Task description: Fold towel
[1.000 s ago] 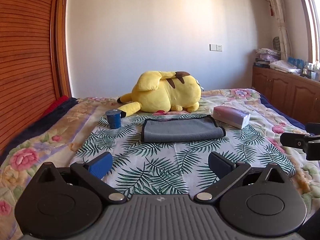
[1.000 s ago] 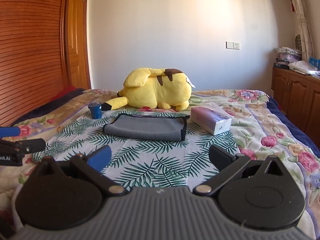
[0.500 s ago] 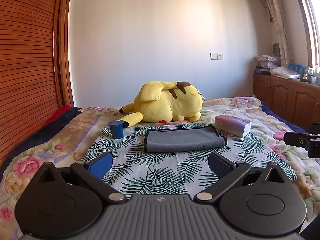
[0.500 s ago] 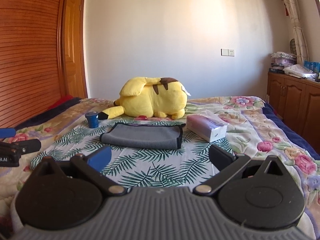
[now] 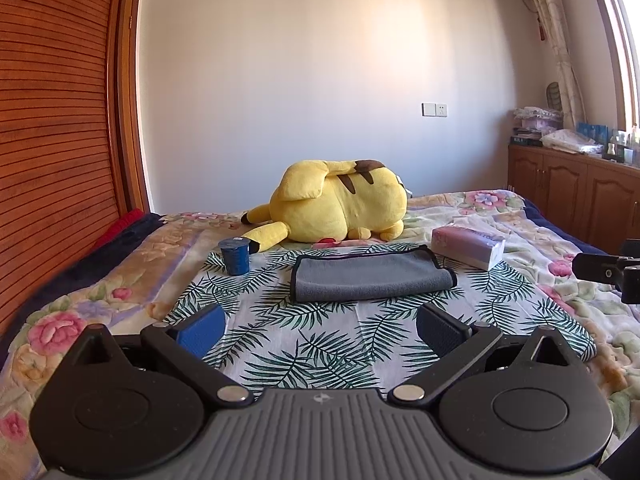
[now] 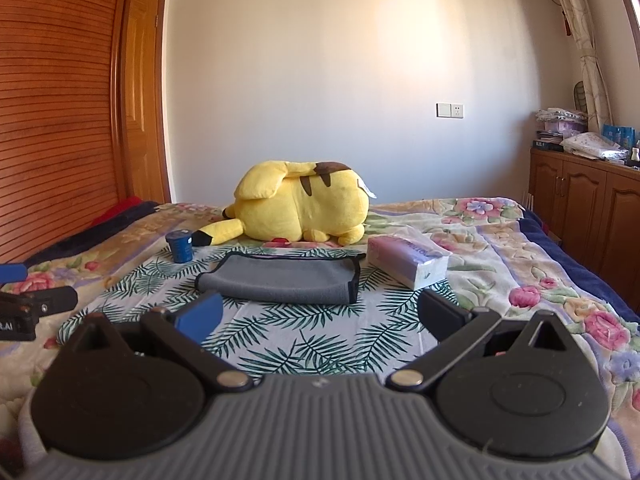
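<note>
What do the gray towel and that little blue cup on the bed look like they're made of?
Gray towel: probably microfiber or terry; matte, soft-napped surface with a dark stitched edge, folded limply. Blue cup: likely plastic or coated paper; smooth dark-blue wall, rigid shape, too small to tell.

My own left gripper's (image 5: 320,330) base runs off the bottom edge, as does my right gripper's (image 6: 318,322). In the left wrist view only the black tip of my right tool shows at the right edge. The yellow plush toy (image 5: 340,204) lies face away, its face hidden, and it covers the bed behind it. The print on the pink-and-white tissue pack (image 6: 408,256) is too small to read. The cluttered items on the wooden cabinet (image 5: 576,204) blur together.
</note>
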